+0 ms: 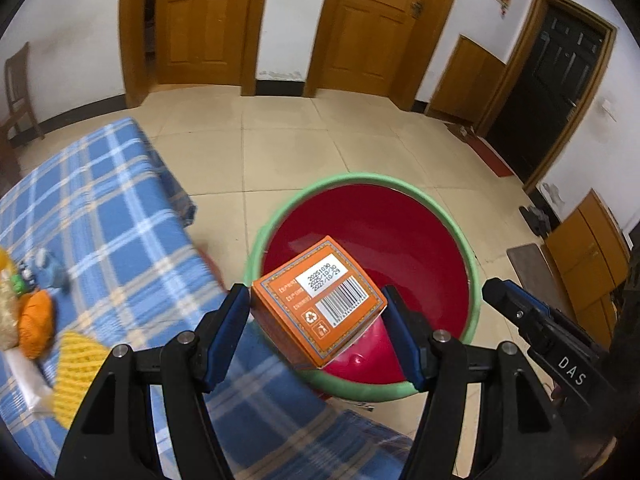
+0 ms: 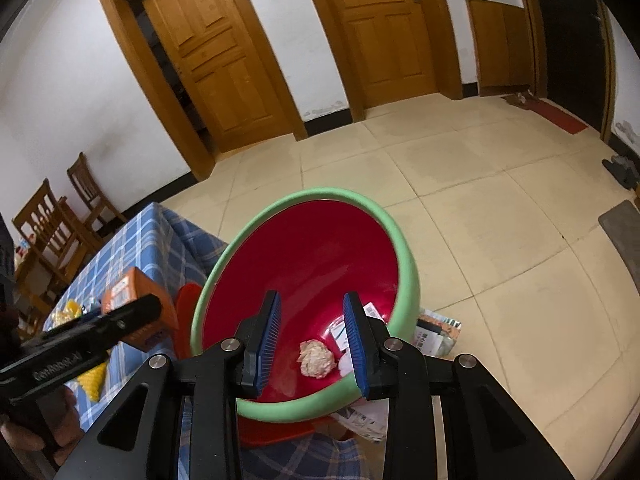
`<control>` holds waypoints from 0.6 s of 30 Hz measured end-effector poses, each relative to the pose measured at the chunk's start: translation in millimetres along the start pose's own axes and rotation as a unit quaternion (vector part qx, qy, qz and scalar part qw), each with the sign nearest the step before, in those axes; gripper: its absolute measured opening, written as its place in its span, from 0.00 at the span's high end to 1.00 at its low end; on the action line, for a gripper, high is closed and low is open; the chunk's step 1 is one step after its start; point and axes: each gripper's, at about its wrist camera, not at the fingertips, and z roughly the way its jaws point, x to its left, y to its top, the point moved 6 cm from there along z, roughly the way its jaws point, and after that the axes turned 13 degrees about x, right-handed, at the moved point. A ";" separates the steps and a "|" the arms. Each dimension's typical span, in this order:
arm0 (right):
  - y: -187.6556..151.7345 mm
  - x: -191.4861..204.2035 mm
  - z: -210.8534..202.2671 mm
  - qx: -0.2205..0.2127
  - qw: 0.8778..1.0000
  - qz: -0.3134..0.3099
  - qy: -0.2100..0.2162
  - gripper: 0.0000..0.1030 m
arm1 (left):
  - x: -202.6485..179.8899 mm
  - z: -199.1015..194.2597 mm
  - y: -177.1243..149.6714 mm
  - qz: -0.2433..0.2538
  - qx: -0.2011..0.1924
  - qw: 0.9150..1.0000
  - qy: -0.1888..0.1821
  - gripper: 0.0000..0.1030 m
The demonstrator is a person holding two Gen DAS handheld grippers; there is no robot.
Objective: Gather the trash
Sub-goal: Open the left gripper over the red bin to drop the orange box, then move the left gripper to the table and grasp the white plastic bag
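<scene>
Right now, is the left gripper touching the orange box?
Touching. The left wrist view shows the left gripper with both blue pads pressed against the orange box sides.

The box is orange with a thin blue patterned border, a white label and a black barcode. The bin is deep red inside with a pale green rim. The desk's cloth is a blue plaid crossed by white and cream lines. Both grippers are black, with blue ribbed fingers. A crumpled wad of paper is off-white. The floor is cream tile, the doors honey-brown wood.
</scene>
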 end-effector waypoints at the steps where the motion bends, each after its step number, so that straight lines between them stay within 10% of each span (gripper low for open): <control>1: 0.5 -1.9 -0.9 -0.001 1.000 0.002 -0.001 0.68 | -3.8 1.9 0.5 0.003 0.002 1.000 -0.003 0.35; 18: 1.8 -7.2 -4.0 -0.004 1.000 0.009 0.005 0.68 | -3.1 -12.4 3.8 -0.010 -0.010 1.000 -0.004 0.28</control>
